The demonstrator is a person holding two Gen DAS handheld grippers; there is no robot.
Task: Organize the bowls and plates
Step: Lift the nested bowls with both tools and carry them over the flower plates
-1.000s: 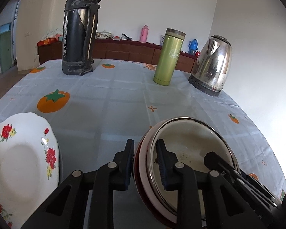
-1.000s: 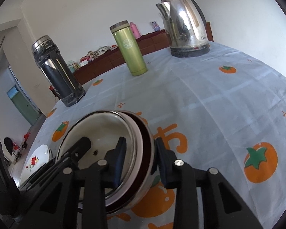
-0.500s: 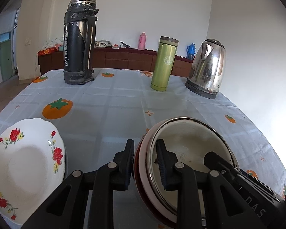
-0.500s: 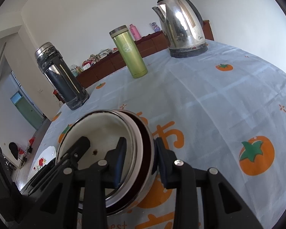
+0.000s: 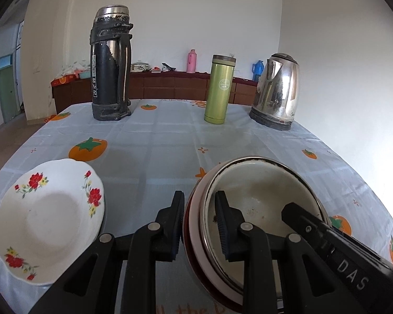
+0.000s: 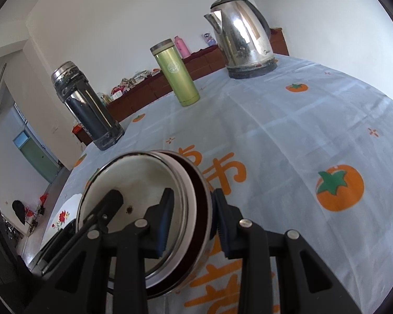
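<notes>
Both grippers clamped opposite rims of nested enamel bowls (image 5: 259, 204).
Right gripper (image 6: 191, 217) bore "DAS"; left gripper (image 5: 199, 222) gripped likewise.

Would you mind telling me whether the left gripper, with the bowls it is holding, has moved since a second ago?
Yes. The left gripper, clamped on the stacked bowls, has drawn back from the black thermos, which looks smaller; more of the flowered plate shows.

Each wrist camera sat close behind its fingers, angled down across the table (image 5: 170, 136). Both views shared the bowls (image 5: 262, 198), flask (image 6: 86, 104), tumbler (image 6: 176, 74) and kettle (image 5: 276, 94).
</notes>
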